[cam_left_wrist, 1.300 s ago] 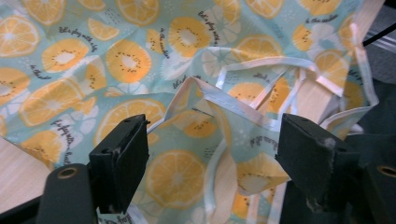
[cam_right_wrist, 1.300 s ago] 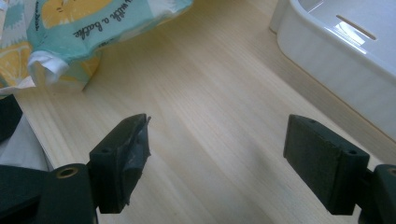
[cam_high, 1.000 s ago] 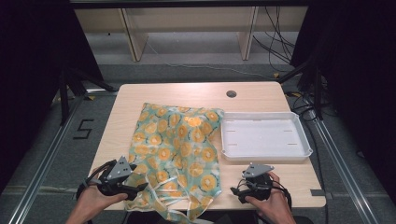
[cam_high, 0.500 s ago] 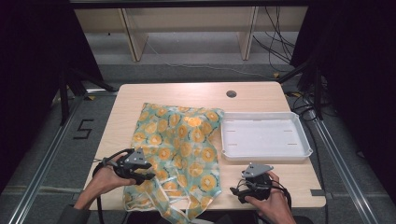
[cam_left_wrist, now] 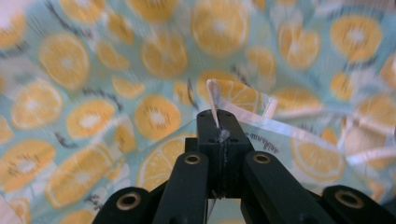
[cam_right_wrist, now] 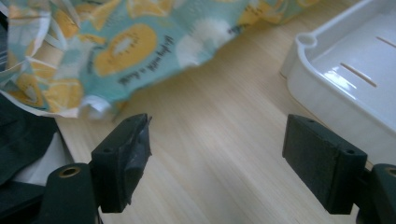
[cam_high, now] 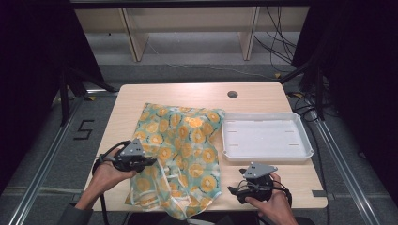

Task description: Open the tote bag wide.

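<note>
The left gripper point(cam_left_wrist: 218, 128) has just closed its jaws on the orange-print cloth's point(cam_high: 180, 150) edge; lift slowly, keeping tension. The right gripper point(cam_right_wrist: 217, 156) waits open-jawed.

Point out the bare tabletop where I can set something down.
Free: the far strip of table beyond the orange-print cloth, around the round hole; the near right corner by the right gripper. Crowded: the middle under cloth, the white tray at right.
</note>
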`<action>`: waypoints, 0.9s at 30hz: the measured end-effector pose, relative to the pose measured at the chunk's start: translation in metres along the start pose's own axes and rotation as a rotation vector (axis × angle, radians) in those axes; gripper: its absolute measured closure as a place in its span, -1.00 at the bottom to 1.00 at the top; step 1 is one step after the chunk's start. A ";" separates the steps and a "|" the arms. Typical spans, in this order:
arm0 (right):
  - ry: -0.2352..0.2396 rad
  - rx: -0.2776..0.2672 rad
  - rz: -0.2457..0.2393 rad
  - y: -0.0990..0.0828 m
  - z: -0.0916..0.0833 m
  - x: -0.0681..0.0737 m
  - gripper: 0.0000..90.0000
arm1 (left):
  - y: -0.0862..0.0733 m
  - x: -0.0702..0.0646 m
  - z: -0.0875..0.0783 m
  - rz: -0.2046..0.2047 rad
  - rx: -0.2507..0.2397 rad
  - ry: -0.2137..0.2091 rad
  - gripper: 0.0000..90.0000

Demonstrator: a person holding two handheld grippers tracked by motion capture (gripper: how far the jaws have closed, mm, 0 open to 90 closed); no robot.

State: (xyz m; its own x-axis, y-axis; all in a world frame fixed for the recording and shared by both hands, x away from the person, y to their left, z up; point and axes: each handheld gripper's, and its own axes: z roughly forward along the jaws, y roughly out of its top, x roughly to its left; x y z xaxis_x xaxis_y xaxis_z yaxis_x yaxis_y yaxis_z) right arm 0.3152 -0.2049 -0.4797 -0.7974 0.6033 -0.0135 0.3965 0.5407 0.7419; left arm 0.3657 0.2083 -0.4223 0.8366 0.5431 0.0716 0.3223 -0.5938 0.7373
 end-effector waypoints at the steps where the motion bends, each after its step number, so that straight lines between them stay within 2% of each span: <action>1: 0.013 -0.009 -0.014 0.002 0.000 0.002 -0.46 | 0.004 0.000 -0.003 -0.025 -0.038 0.017 0.99; 4: 0.031 -0.019 -0.028 0.004 -0.001 0.007 -0.48 | 0.013 0.004 -0.012 -0.070 -0.108 0.037 0.99; 5: 0.040 -0.023 -0.039 0.005 0.000 0.009 -0.48 | 0.015 0.006 -0.012 -0.072 -0.124 0.035 0.99; 7: 0.054 -0.027 -0.061 0.007 0.000 0.013 -0.49 | 0.019 0.008 -0.013 -0.116 -0.149 0.048 0.99; 9: 0.063 -0.027 -0.064 0.008 0.000 0.016 -0.51 | 0.020 0.010 -0.014 -0.107 -0.139 0.050 0.99; 10: 0.087 -0.037 -0.086 0.009 0.000 0.022 -0.52 | 0.023 0.012 -0.013 -0.138 -0.162 0.056 0.98; 14: 0.109 -0.028 -0.106 0.010 0.003 0.031 -0.53 | 0.026 0.016 -0.013 -0.152 -0.170 0.052 0.98; 15: 0.125 -0.030 -0.141 0.011 0.006 0.035 -0.53 | 0.026 0.017 -0.012 -0.153 -0.178 0.047 0.98; 16: 0.125 -0.030 -0.141 0.011 0.006 0.035 -0.53 | 0.026 0.017 -0.012 -0.153 -0.178 0.047 0.98; 20: 0.183 -0.035 -0.161 0.014 0.014 0.045 -0.53 | 0.024 0.019 -0.011 -0.167 -0.170 0.037 0.98; 23: 0.191 -0.035 -0.166 0.016 0.016 0.051 -0.53 | 0.023 0.020 -0.012 -0.181 -0.183 0.046 0.98; 25: 0.204 -0.049 -0.196 0.019 0.019 0.054 -0.53 | 0.024 0.020 -0.014 -0.183 -0.177 0.038 0.98; 26: 0.193 -0.039 -0.182 0.020 0.020 0.057 -0.54 | 0.024 0.021 -0.014 -0.185 -0.177 0.036 0.98; 27: 0.196 -0.047 -0.207 0.022 0.022 0.059 -0.54 | 0.023 0.021 -0.013 -0.180 -0.188 0.036 0.98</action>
State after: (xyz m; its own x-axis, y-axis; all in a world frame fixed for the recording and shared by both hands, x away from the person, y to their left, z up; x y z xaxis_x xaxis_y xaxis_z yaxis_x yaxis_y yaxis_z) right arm 0.2872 -0.1446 -0.4790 -0.9338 0.3554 -0.0419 0.1977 0.6099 0.7674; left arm 0.3853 0.2139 -0.3945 0.7559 0.6527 -0.0512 0.3744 -0.3667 0.8517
